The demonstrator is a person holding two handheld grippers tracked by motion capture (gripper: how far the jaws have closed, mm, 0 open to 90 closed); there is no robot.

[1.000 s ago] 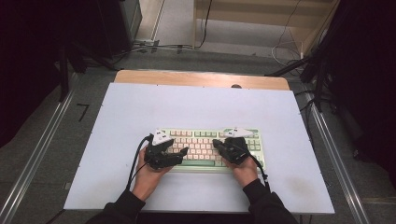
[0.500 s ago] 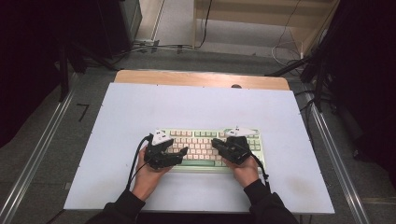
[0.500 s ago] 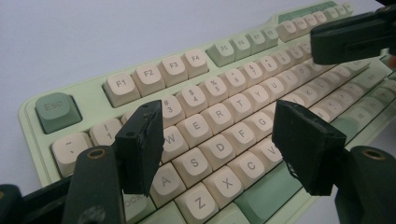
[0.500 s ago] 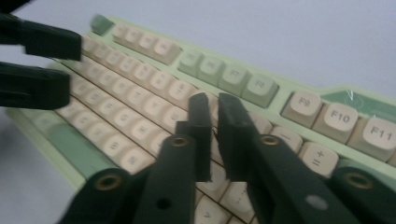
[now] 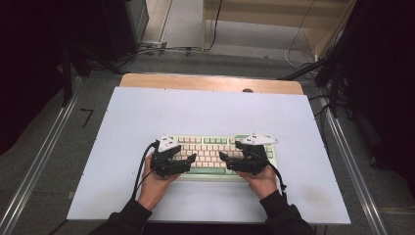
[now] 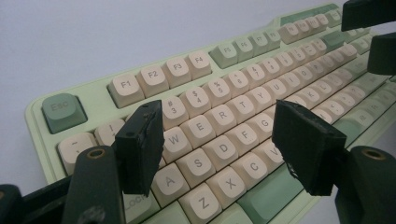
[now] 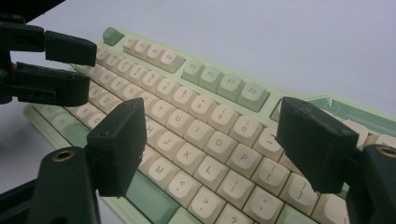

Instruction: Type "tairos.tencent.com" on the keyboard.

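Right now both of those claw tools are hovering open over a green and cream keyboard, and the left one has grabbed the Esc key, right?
Not quite. The left gripper holds nothing: the left gripper view shows its jaws spread apart above the letter keys, with the Esc key off to the side, untouched. The rest stands: the right gripper is open too, over the green and cream keyboard.

A: What's under the right tool (image 7: 210, 149)?

B: A pale green keyboard (image 7: 205, 116) with cream keys, lying on a light surface (image 7: 261, 37). The tool's two black jaws stand wide apart over the letter rows, with O, K and L between them.

A: And at upper left?

B: The other tool (image 7: 88, 70), its jaws slightly parted above the keyboard's far end.
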